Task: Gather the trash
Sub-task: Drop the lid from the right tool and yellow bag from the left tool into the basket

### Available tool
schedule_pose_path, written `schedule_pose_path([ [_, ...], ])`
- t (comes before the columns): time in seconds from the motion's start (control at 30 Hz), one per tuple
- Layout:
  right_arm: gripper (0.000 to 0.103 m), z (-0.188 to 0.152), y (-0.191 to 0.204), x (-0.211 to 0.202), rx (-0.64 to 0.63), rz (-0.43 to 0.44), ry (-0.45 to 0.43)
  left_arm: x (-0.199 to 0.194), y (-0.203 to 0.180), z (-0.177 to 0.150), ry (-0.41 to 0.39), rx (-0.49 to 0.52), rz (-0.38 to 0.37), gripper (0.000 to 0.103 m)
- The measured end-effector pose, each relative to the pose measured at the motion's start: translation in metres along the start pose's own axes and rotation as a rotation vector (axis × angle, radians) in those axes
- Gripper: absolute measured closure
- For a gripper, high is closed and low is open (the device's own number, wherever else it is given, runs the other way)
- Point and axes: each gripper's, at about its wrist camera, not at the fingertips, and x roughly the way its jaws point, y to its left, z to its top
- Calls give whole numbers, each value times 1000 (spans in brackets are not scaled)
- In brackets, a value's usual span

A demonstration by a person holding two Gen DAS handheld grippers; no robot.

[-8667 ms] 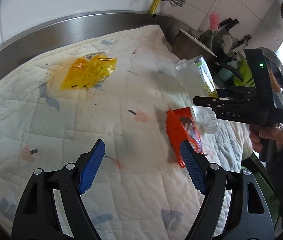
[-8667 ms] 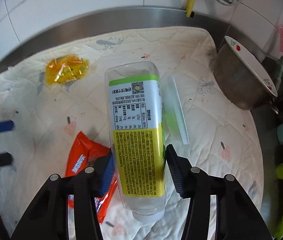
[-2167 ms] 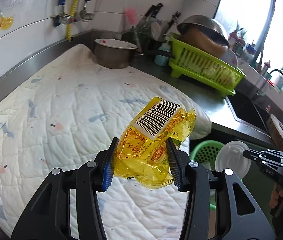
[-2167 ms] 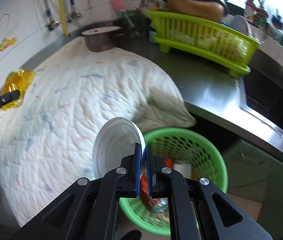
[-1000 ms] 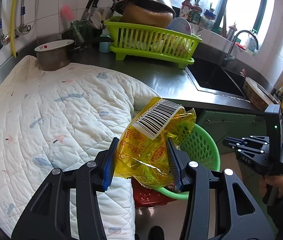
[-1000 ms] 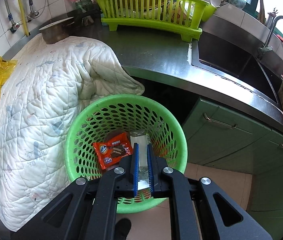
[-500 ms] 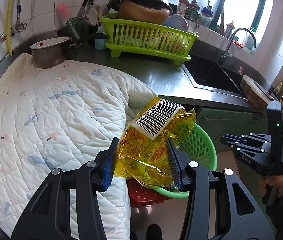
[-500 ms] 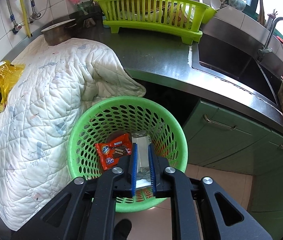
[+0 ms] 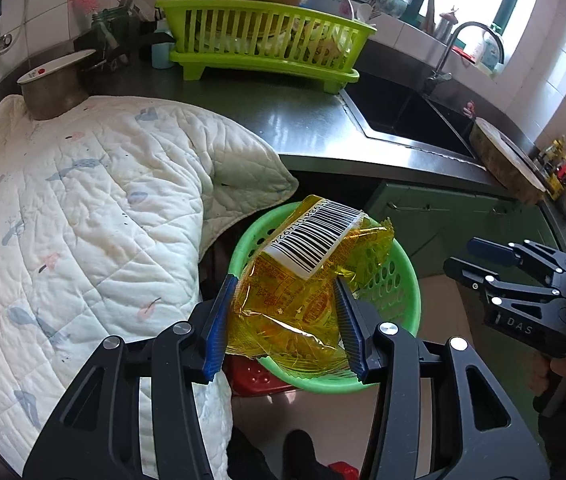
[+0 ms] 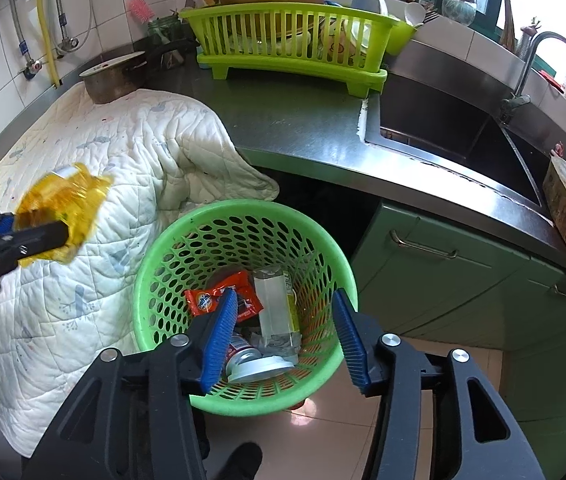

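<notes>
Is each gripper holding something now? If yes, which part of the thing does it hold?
The left gripper holds the yellow wrapper by its lower body, one pad on each side. The right gripper holds nothing; its jaws are opening above the green basket.

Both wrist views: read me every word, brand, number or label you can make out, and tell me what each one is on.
"DAS": white letters on the body of the right gripper.
Yellow wrapper held in the left gripper: barcode with a row of digits, too distorted to read surely; the red printing is blurred.
Red wrapper in the green basket: round logo, unreadable.
Clear bottle label: unreadable.
</notes>
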Motion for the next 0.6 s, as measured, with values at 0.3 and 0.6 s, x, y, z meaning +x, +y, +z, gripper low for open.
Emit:
schedule_pose_path([
  [0.3, 48, -7, -15, -8, 35, -9, -11, 36, -20, 3, 56, 21, -8, 50],
  [0.6, 43, -16, -24, -14, 72, -8, -18, 52, -27, 2, 88, 6, -31, 36],
])
